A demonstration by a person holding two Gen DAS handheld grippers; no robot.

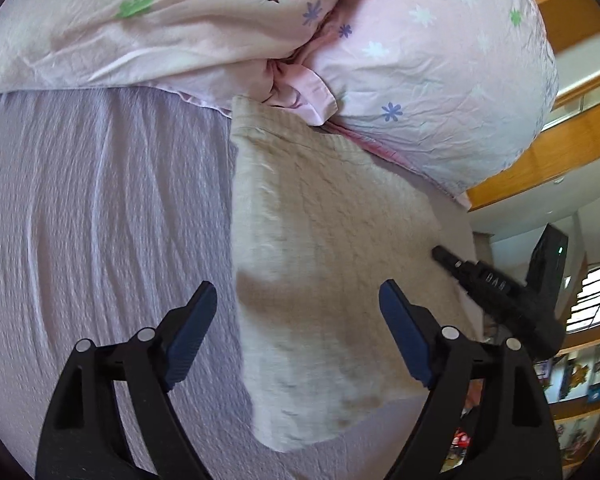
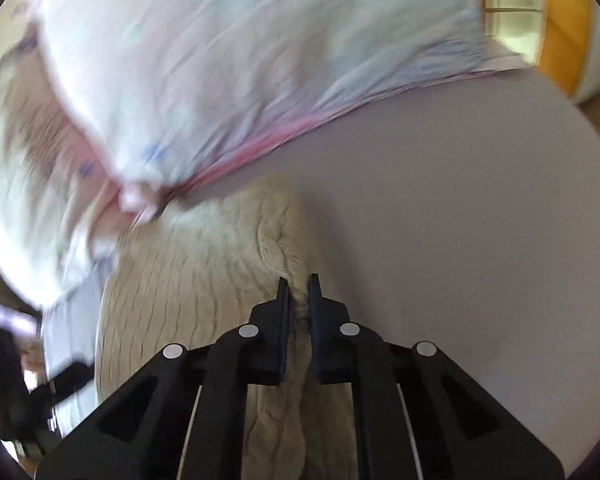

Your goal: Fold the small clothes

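Note:
A cream knitted garment (image 1: 324,248) lies flat on the grey-lilac bed sheet (image 1: 100,220), folded into a long strip. My left gripper (image 1: 296,300) is open and empty, hovering just above the garment's near part. My right gripper (image 1: 440,254) reaches in from the right and touches the garment's right edge. In the right wrist view, my right gripper (image 2: 299,284) is shut on a bunched fold of the cream garment (image 2: 204,264), which runs between the fingers (image 2: 283,308).
A pink flowered duvet (image 1: 420,60) is heaped at the far side of the bed and overlaps the garment's top end. It also fills the upper left of the right wrist view (image 2: 220,60). Wooden shelves (image 1: 572,128) stand beyond the bed's right edge.

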